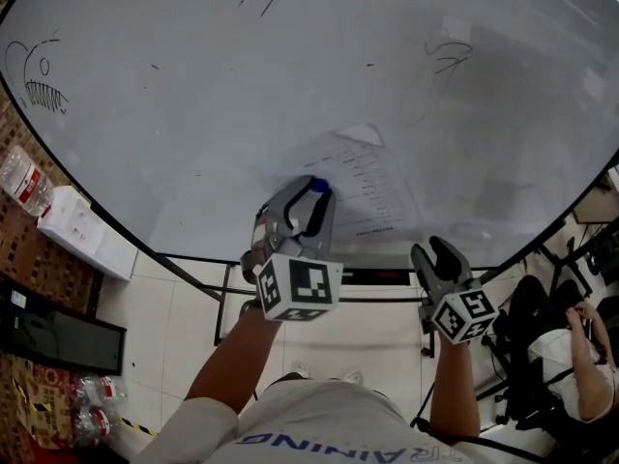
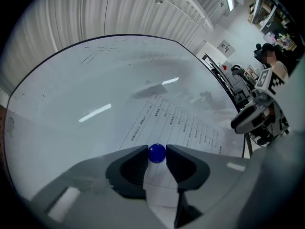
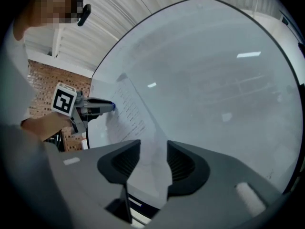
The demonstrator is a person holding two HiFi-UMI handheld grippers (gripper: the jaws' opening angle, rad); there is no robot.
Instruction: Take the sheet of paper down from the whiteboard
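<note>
**A:** Blue magnet [image 2: 157,152], was it? Who had it?

**B:** The left gripper [image 2: 157,156]. Its jaws were pinched onto the little ball from both sides, at the 7 o'clock edge of the sheet of paper [image 2: 177,122] in the head view. I couldn't tell whether the magnet had lifted clear of the whiteboard [image 1: 193,95] or was pressed against it.

**A:** And the sheet itself?

**B:** Up on the board, lying flat over most of its printed face, just right of centre and low in the head view. Its 12 o'clock corner looked folded or curled away from the surface. I saw no other magnet on it, though the far corners were too small to be sure.

**A:** What about the other side?

**B:** The right gripper [image 3: 153,149] was at the sheet's bottom edge. Its jaws stood apart with the paper's lower part passing between them, not clamped on it as far as I could see.

**A:** So how far along would you say it was?

**B:** About the middle, I'd judge. The pin was gripped and the paper was lined up for a grasp. What was left was closing the right gripper on the edge, pulling the magnet off, and bringing the sheet down from the board.
</note>
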